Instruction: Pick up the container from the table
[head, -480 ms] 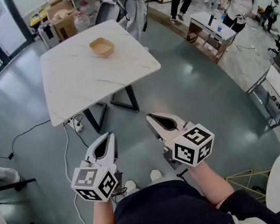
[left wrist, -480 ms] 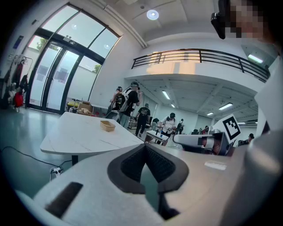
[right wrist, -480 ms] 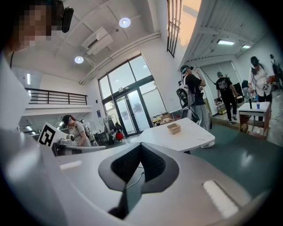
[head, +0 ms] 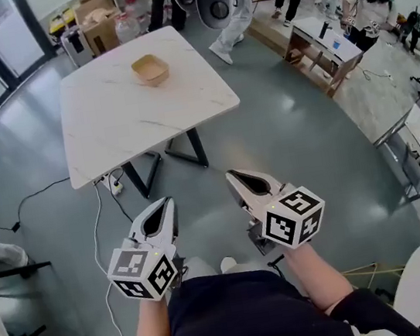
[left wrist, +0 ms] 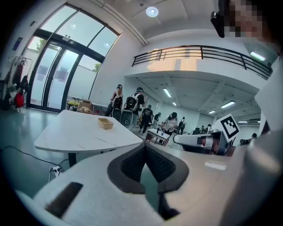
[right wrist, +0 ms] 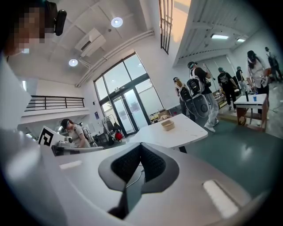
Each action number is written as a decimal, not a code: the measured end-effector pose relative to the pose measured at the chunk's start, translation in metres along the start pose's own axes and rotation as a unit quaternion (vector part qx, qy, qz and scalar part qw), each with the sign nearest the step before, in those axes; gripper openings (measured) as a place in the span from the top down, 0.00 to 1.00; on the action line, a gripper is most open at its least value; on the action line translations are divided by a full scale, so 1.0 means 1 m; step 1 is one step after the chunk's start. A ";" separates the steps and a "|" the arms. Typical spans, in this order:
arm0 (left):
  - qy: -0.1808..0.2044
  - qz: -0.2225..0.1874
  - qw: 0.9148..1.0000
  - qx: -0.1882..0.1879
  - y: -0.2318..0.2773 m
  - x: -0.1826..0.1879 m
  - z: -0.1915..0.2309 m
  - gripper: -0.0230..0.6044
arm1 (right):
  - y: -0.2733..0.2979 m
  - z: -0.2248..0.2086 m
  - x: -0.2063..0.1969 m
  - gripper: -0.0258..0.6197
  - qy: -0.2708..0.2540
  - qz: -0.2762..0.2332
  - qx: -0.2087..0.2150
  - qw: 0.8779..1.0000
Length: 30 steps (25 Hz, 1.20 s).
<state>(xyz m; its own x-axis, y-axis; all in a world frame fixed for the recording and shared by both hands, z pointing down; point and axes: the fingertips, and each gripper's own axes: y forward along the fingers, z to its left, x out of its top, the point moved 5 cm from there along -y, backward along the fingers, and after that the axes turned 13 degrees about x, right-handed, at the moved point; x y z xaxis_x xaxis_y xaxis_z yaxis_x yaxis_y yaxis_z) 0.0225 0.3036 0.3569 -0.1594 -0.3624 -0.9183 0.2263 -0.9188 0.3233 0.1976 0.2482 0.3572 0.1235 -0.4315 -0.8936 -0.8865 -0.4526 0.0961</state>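
Note:
A small tan container (head: 151, 69) sits near the far edge of a white marble-look table (head: 133, 124); it also shows as the container (left wrist: 105, 123) in the left gripper view and the container (right wrist: 167, 125) in the right gripper view. My left gripper (head: 170, 202) is shut and empty, held over the floor well short of the table. My right gripper (head: 230, 175) is shut too, with nothing in it, beside the left one and at about the same distance from the table. In each gripper view the jaw tips meet: left gripper (left wrist: 144, 145), right gripper (right wrist: 140, 145).
Black table legs (head: 168, 158) and a power strip with cables (head: 115, 187) lie on the grey floor under the near table edge. Several people walk beyond the table (head: 236, 3). Cardboard boxes (head: 95, 24) stand at the back; a low bench-table (head: 317, 45) stands at right.
The view has shifted slightly toward the table. People in the background have walked on. Both grippers keep their pose and stay shut.

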 end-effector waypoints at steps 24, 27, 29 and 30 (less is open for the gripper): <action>-0.008 0.010 1.000 -0.018 0.119 0.054 0.073 0.97 | 0.104 -0.076 0.044 0.96 0.006 0.025 -0.015 1.000; -0.012 0.010 1.000 -0.020 0.136 0.065 0.088 0.97 | 0.125 -0.087 0.054 0.96 0.008 0.027 -0.017 0.999; -0.013 0.011 1.000 -0.021 0.146 0.070 0.098 0.97 | 0.140 -0.096 0.059 0.96 0.012 0.027 -0.019 0.999; -0.014 0.012 1.000 -0.020 0.151 0.072 0.104 0.97 | 0.148 -0.099 0.061 0.96 0.012 0.028 -0.020 0.999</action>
<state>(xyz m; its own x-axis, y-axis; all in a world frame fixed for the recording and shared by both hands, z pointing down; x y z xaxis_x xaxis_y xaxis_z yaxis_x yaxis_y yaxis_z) -0.0551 0.1221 0.3632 -0.1807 -0.3885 -0.9036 0.2688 -0.9032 0.3346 0.1180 0.0775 0.3608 0.0857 -0.4754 -0.8756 -0.8741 -0.4576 0.1628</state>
